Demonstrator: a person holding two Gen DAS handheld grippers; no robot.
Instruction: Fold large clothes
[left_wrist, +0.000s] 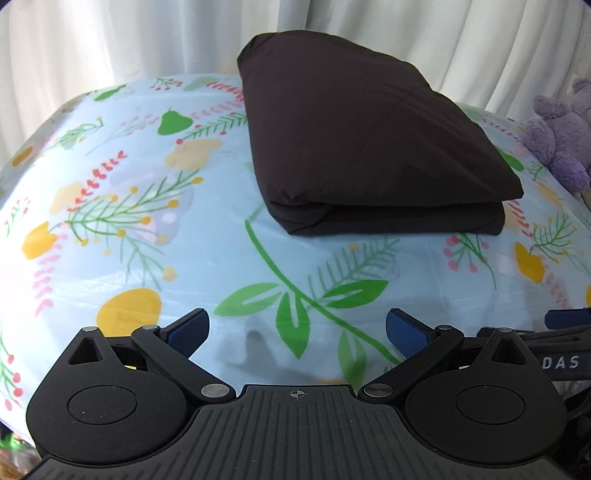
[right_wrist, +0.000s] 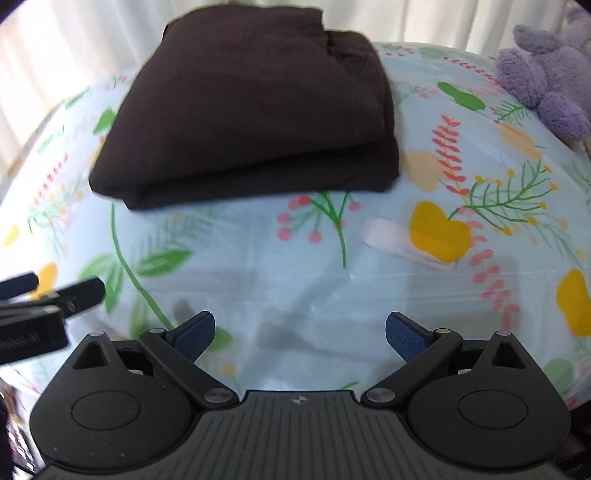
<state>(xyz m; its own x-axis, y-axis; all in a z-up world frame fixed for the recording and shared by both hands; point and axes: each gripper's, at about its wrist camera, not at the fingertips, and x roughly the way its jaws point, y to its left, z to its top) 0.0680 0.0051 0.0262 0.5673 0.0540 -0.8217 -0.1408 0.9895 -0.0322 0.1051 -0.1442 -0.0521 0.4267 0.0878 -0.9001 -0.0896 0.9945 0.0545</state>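
Note:
A dark brown garment (left_wrist: 373, 136) lies folded into a thick rectangular stack on the floral light-blue cover (left_wrist: 155, 229). The right wrist view shows the same garment (right_wrist: 251, 122) at the far middle of the cover (right_wrist: 314, 280). My left gripper (left_wrist: 297, 334) stands open over bare cover, well short of the stack, nothing between its blue pads (left_wrist: 188, 332). Wide open too, my right gripper (right_wrist: 299, 336) holds nothing and hangs in front of the stack without touching it. The left gripper's fingers (right_wrist: 74, 291) show at the left edge of the right wrist view.
A purple plush toy (left_wrist: 561, 140) sits at the right edge of the cover, also in the right wrist view as a plush toy (right_wrist: 546, 74). White curtains (left_wrist: 110, 44) hang behind. A white tag-like strip (right_wrist: 391, 236) lies on the cover right of the stack.

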